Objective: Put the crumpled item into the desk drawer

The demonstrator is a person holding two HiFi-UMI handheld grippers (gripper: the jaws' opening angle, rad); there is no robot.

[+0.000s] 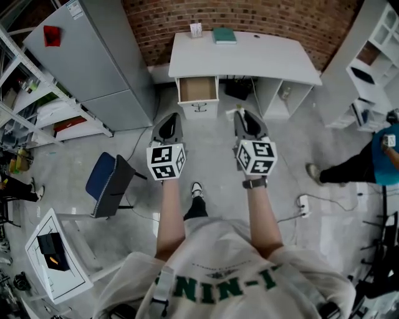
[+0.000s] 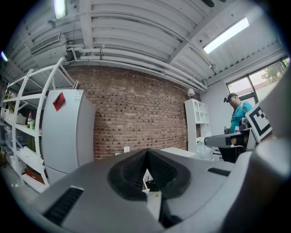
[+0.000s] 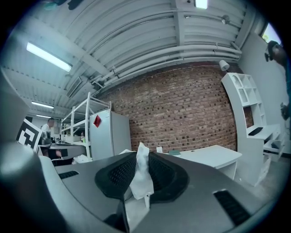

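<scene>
Close to the person's body, both arms stuck out fwd over the grey floor. L hand held the left gripper (image 1: 169,121); its jaws were pressed together w/ nothing between them. R hand held the right gripper (image 1: 244,118); its jaws were squeezed tight on the crumpled white paper (image 3: 141,175), which poked up above the black pads. Both grippers were side by side, apart from each other, up in the air and well short of the desk. A blue chair (image 1: 109,180) stood off to the left. Further on was the white desk (image 1: 249,59), w/ its drawer (image 1: 197,89) pulled open just ahead of the left gripper. A green book (image 1: 224,35) lay on the desk top. A big grey fridge (image 1: 93,56) stood left of the desk, and a brick wall (image 1: 249,15) was behind it all.
</scene>
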